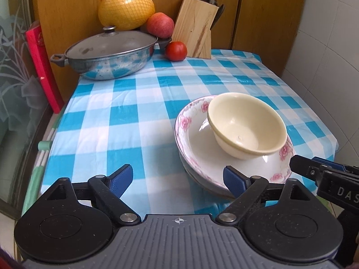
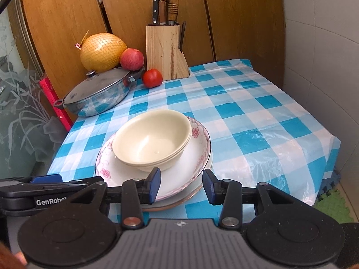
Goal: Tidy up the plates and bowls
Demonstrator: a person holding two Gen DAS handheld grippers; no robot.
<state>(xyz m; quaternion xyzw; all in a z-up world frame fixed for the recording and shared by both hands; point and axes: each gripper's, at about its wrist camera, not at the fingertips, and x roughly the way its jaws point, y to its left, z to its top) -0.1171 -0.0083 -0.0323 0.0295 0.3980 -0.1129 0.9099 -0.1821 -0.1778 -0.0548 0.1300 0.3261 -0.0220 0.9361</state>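
Bowls (image 2: 152, 141) nested on plates (image 2: 179, 179) – just beyond both grippers, jaws apart, empty

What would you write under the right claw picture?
Cream bowls stacked on flowery plates, open right claw nearby.

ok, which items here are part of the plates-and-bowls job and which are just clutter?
Job items:
- cream bowls, nested, sitting in the top plate
- floral-rimmed plates, stacked near the table's front edge

Just lying about:
- lidded pan
- netted pomelo
- apple
- tomato
- knife block
- red board beside the table
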